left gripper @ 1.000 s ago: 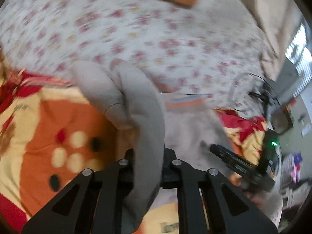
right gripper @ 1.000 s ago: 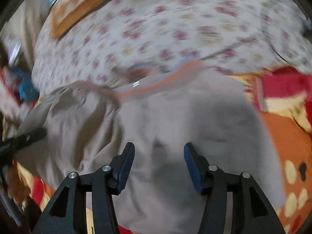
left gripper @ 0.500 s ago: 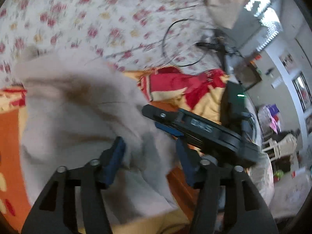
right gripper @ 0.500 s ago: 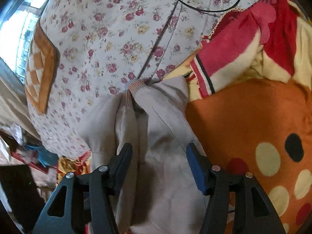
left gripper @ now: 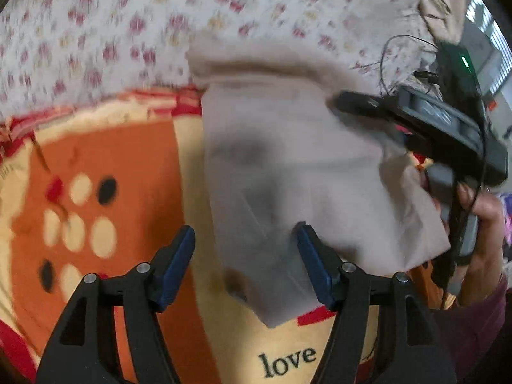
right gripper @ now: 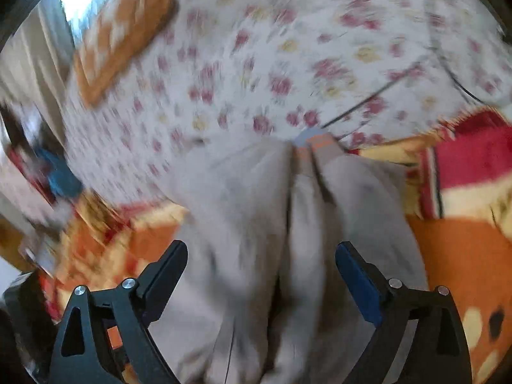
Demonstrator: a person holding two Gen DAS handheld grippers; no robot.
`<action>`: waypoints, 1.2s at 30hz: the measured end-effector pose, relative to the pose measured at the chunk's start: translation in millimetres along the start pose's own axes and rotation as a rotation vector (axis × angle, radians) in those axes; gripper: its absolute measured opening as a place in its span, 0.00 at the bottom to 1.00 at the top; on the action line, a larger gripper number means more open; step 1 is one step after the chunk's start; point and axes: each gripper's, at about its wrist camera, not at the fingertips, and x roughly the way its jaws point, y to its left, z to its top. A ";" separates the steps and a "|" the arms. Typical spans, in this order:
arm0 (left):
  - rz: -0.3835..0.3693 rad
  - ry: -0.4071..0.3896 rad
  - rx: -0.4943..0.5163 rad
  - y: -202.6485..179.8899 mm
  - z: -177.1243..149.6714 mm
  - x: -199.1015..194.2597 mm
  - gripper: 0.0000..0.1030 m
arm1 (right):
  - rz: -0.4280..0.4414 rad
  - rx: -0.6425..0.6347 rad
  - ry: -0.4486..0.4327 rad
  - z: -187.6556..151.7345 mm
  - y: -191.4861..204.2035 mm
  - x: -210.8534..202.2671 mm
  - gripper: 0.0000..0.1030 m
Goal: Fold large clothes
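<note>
Two grippers, left gripper and right gripper, have just been opening wide above a beige garment, released onto an orange blanket to lie folded.

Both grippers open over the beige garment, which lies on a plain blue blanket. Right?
Not quite: the blanket is orange, yellow and red with spots, not plain blue, as the left wrist view shows. The rest holds: the left gripper and right gripper are open over the beige garment, jaws just opening, nothing pinched.
</note>
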 end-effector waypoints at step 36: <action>0.213 -0.148 0.040 -24.3 10.7 -15.2 0.64 | -0.225 -0.143 -0.090 -52.6 7.8 -84.7 0.66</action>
